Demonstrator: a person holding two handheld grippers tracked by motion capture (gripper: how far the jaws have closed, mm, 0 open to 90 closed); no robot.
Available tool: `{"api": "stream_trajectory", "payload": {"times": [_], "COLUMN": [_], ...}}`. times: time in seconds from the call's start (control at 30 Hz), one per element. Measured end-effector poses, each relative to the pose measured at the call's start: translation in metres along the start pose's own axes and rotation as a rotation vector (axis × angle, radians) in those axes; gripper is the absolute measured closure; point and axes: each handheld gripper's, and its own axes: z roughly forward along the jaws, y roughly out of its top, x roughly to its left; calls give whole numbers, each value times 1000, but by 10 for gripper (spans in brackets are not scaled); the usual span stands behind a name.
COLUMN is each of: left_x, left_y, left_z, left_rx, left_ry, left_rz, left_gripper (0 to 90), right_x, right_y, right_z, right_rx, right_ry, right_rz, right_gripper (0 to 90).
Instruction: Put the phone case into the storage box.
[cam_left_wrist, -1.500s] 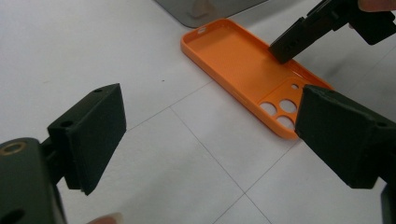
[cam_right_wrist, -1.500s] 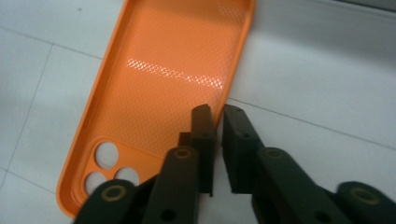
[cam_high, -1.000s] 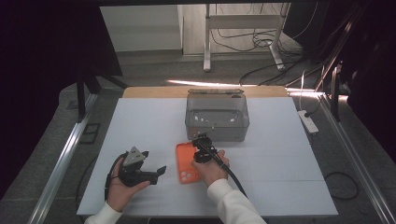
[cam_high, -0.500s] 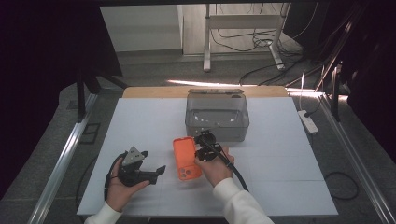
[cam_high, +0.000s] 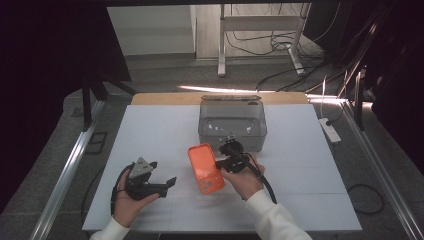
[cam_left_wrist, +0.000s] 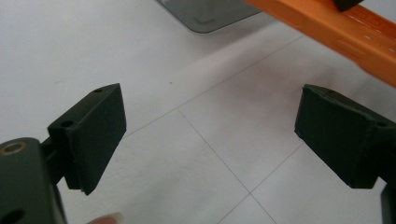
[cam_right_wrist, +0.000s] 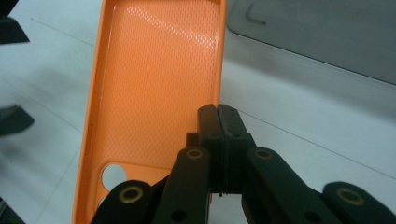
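An orange phone case (cam_high: 205, 167) hangs tilted above the white table (cam_high: 310, 165), its hollow inside turned toward the right gripper's camera (cam_right_wrist: 154, 84). My right gripper (cam_high: 220, 162) is shut on the case's long side wall, the two pads pressed together over the rim (cam_right_wrist: 217, 114). My left gripper (cam_high: 162, 173) rests low at the table's front left, held in a hand, its jaws wide apart with only bare table between them (cam_left_wrist: 210, 135). The case's orange edge (cam_left_wrist: 336, 28) crosses the top right of the left gripper view.
A grey lidded box (cam_high: 232, 125) stands at the table's back middle, just behind the case (cam_right_wrist: 317, 32). A white power strip (cam_high: 330, 130) lies off the right edge. The right gripper's cable (cam_high: 267, 185) trails toward the front.
The right gripper has lifted the orange case off the table and tipped it up on its side. The left gripper has not moved.
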Motion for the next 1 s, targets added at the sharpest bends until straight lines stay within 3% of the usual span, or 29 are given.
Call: {"api": "stream_trajectory", "payload": {"times": [0.13, 0.37, 0.6, 0.7, 1.0], "left_x": [1, 0, -1, -2, -7], "left_y": [0, 1, 5, 9, 28], "left_z": [-1, 1, 5, 6, 4], "left_rx": [-9, 17, 40, 47, 44], "left_ry": [12, 12, -12, -21, -121], "left_rz": [-14, -24, -76, -74, -114], "left_gripper": [100, 100, 100, 100, 114], "right_x": [-10, -33, -58, -65, -79], "right_y": [-5, -14, -25, -29, -39], "right_z": [-10, -29, -40, -44, -56], "right_rx": [-20, -45, -51, -61, -73], "right_ry": [50, 113, 116, 129, 141], "right_rz": [-42, -121, -171, -186, -256], "right_gripper": [895, 895, 895, 896, 895]}}
